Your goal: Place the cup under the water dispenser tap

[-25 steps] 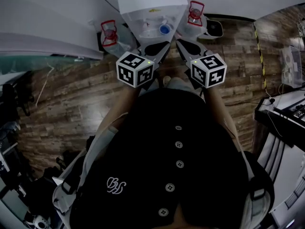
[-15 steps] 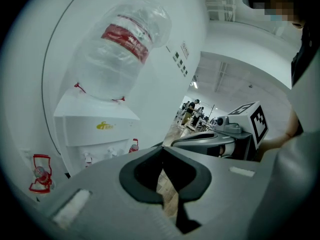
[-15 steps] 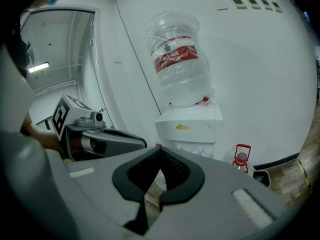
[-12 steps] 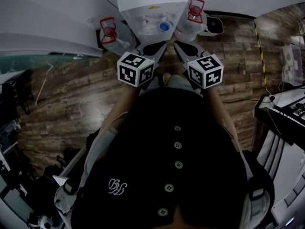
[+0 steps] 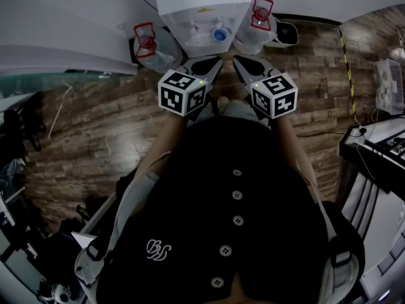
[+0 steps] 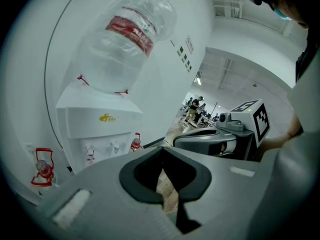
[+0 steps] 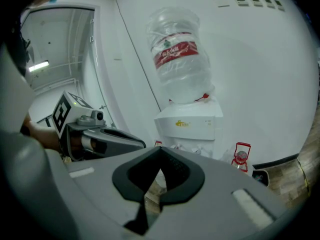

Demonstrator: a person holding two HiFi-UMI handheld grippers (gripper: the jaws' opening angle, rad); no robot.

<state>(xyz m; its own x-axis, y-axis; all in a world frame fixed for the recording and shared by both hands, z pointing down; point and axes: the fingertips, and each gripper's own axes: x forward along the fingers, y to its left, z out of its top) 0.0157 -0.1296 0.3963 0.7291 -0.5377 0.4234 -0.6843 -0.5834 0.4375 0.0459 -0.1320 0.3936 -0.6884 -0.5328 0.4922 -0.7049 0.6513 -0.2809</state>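
Noted left claw [image 6: 162, 151] pressed together on nothing, water dispenser [image 6: 100, 129] ahead against the white wall [image 6: 165, 64], taps [image 6: 115, 146] on its front, yellow logo [image 6: 106, 117] and red bottle label [image 6: 131, 31] too blurred to read, right claw [image 7: 160, 155] likewise pressed together, empty.

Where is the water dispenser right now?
Top centre of the head view, the water dispenser stands between the left red-handled bottle and the right red-handled bottle on the floor.
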